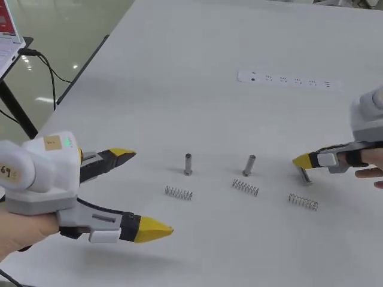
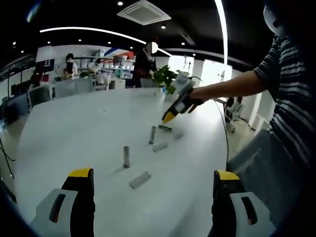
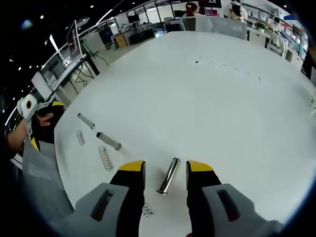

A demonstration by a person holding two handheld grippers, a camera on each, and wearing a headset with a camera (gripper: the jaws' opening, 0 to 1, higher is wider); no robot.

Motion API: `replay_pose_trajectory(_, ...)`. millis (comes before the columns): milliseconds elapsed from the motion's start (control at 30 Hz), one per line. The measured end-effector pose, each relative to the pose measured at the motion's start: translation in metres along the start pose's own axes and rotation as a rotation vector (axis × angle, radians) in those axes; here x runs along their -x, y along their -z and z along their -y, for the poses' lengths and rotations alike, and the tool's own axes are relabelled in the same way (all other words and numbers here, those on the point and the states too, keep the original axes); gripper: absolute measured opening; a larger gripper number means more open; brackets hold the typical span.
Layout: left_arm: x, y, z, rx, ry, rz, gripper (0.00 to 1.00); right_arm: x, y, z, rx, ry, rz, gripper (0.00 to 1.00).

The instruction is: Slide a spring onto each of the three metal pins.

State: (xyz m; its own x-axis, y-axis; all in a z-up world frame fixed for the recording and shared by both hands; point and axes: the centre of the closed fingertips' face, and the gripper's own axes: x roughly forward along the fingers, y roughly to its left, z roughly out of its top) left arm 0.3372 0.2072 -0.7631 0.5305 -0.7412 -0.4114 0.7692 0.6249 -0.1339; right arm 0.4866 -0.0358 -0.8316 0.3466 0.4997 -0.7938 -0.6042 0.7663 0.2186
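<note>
The white table (image 1: pixel 197 54) carried every item inspected. The left gripper (image 1: pixel 140 190) was held at the near left, above the table surface, its jaws spread wide with nothing between them. The right gripper (image 1: pixel 302 161) was at the right side, with its jaws set a moderate way apart and straddling the right pin (image 1: pixel 305 175). In the right gripper view a gap showed on each side of that pin, so no grip was recorded.

A white power strip (image 1: pixel 291 80) lay flat toward the far side of the table, well apart from the work.

The three metal pins formed a row across the table. The left pin (image 1: pixel 188 164) and the middle pin (image 1: pixel 250 165) stood upright and free. Whether the right pin stood fully upright could not be determined.

Three springs lay flat on the table, one near each pin on the person's side: the left spring (image 1: pixel 178 192), the middle spring (image 1: pixel 245 187) and the right spring (image 1: pixel 303 202). Each lay apart from its pin.
</note>
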Motion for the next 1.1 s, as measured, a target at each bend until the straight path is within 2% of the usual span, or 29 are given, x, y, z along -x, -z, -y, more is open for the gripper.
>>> replay_pose_trajectory(300,0.001,0.002,-0.002,0.005,-0.007,-0.004,0.98,-0.012,0.01,0.008,-0.043,0.04,-0.058,0.22)
replay_pose_trajectory(433,0.001,0.002,-0.003,0.012,-0.015,0.0,0.98,-0.015,0.012,0.005,-0.038,0.041,-0.068,0.21)
replay_pose_trajectory(567,0.002,0.003,-0.003,0.01,-0.018,-0.002,0.98,-0.019,0.014,0.007,-0.013,0.065,-0.092,0.19)
replay_pose_trajectory(833,0.003,0.003,-0.004,0.011,-0.023,-0.002,0.98,-0.02,0.014,0.015,-0.007,0.122,-0.095,0.08)
replay_pose_trajectory(1100,0.002,0.004,-0.002,0.008,-0.017,-0.006,0.98,-0.023,0.014,0.016,-0.005,0.146,-0.096,0.07)
